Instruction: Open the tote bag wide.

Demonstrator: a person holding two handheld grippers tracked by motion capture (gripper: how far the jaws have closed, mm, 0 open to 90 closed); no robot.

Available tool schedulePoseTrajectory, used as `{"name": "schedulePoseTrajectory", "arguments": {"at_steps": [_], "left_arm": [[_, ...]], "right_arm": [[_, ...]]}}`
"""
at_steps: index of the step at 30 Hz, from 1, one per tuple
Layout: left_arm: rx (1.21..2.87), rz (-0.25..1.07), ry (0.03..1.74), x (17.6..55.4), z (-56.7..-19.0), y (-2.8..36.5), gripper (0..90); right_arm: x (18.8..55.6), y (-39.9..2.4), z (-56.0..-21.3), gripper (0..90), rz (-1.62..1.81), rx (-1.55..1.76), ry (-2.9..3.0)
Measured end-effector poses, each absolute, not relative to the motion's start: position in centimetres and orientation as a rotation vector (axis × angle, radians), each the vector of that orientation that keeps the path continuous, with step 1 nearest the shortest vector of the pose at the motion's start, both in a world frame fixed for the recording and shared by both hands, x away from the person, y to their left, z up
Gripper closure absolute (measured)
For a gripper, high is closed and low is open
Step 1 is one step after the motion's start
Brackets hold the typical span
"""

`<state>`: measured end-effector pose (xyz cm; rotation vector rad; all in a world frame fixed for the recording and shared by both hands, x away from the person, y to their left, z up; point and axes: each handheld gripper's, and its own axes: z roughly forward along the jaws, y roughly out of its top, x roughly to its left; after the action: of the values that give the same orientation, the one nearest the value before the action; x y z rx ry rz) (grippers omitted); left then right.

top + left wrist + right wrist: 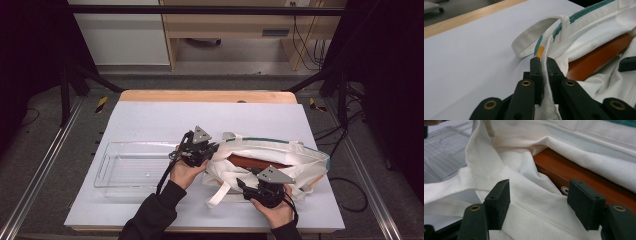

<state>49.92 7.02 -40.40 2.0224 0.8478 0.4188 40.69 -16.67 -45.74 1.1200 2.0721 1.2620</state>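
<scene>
A white canvas tote bag point(300, 152) with green trim lies on its side at the table's right, mouth toward the left. Inside it rests a flat reddish-brown box point(252, 161) point(564, 171). My left gripper point(211, 149) point(544, 63) is shut on the bag's rim point(547, 82) at the mouth's left end, the cloth pinched between its pads beside a handle loop point(534, 30). My right gripper point(243, 184) point(539, 195) is open at the bag's near edge. Its pads point(499, 200) stand apart over the lower cloth flap point(531, 195), close to the box.
A clear plastic tray point(125, 172) point(441, 150) sits to the left of the bag, beside my left hand. The pale blue table top point(210, 117) stretches bare behind both. A bag handle point(220, 195) trails toward the front edge.
</scene>
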Motion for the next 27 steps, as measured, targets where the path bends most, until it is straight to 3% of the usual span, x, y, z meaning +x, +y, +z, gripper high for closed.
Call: {"name": "schedulePoseTrajectory", "arguments": {"at_steps": [3,10,17,20,21,22,23,24,27], "left_arm": [[2.014,0.416,0.842,49.4,-40.1,7.3,86.5],[1.963,0.388,0.856,47.6,-39.0,8.3,87.2],[1.968,0.406,0.873,47.2,-39.5,8.2,87.0],[1.986,0.406,0.880,47.6,-40.1,7.8,87.0],[1.986,0.407,0.884,47.6,-40.2,7.8,87.0],[1.984,0.407,0.889,47.7,-40.2,7.8,87.0],[1.981,0.404,0.892,47.7,-40.2,7.9,87.0],[1.976,0.404,0.894,47.7,-40.1,7.9,87.0],[1.961,0.397,0.908,47.6,-39.9,8.2,87.0]], "right_arm": [[40.8,-16.5,-46.0,34.8,1.245,1.119,2.085],[40.9,-16.5,-46.2,44.6,1.268,1.116,2.106],[41.7,-15.8,-47.0,45.5,1.218,1.124,2.116],[42.2,-15.4,-47.7,54.2,1.166,1.126,2.154],[42.3,-15.2,-48.0,62.8,1.150,1.115,2.176],[42.3,-15.1,-48.0,65.2,1.157,1.121,2.194],[42.2,-14.9,-48.0,71.9,1.136,1.114,2.204],[42.1,-15.0,-47.8,85.8,1.109,1.103,2.221],[41.9,-15.2,-47.7,89.2,1.120,1.111,2.243]]}}
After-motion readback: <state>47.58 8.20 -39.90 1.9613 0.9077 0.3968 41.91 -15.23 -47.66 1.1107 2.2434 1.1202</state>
